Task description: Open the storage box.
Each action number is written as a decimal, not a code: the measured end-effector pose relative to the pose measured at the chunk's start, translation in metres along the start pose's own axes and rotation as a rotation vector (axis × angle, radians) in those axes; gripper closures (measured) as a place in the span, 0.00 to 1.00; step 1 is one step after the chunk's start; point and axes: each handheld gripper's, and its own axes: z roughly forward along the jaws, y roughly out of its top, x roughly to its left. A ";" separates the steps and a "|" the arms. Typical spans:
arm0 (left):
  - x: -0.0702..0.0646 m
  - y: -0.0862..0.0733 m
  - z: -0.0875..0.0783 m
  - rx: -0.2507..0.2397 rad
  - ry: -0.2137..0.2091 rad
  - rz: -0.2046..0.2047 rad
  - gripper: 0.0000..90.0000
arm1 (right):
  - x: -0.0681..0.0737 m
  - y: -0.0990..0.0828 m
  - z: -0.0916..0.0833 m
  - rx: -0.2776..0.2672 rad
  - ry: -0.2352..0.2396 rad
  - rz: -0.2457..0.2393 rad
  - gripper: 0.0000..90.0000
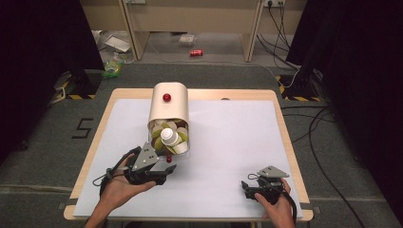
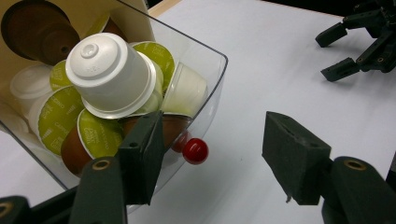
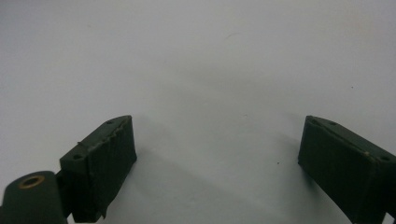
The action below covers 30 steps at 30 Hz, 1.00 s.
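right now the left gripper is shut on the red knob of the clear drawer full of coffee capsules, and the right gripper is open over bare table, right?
Not quite: the left gripper is open, not shut on the red knob. The left gripper view shows the knob of the clear drawer in the gap between the spread jaws, touching neither. The rest holds: the drawer is full of coffee capsules, and the right gripper is open over bare table.

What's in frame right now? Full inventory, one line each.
capsule dispenser: 1, cream, table centre-rear
clear drawer: 1, pulled out at its front
coffee capsules: many, white, green-lidded, brown, piled in drawer
red knobs: 2, drawer front, dispenser top
white mat: 1, covers wooden table
red can: 1, floor behind
left gripper: black, open, beside drawer knob
right gripper: black, open, over mat
hands: 2, left, right
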 end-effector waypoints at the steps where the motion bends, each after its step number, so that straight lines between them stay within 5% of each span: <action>1: 0.000 0.000 0.000 -0.001 0.000 -0.001 0.43 | 0.000 0.000 0.000 0.000 0.000 0.000 0.13; 12: 0.004 0.001 0.000 -0.010 -0.024 -0.045 0.41 | 0.000 0.000 0.000 0.000 0.001 0.001 0.13; 30: 0.017 0.007 -0.007 -0.070 0.027 -0.104 0.35 | 0.000 0.000 0.000 0.000 0.004 0.000 0.12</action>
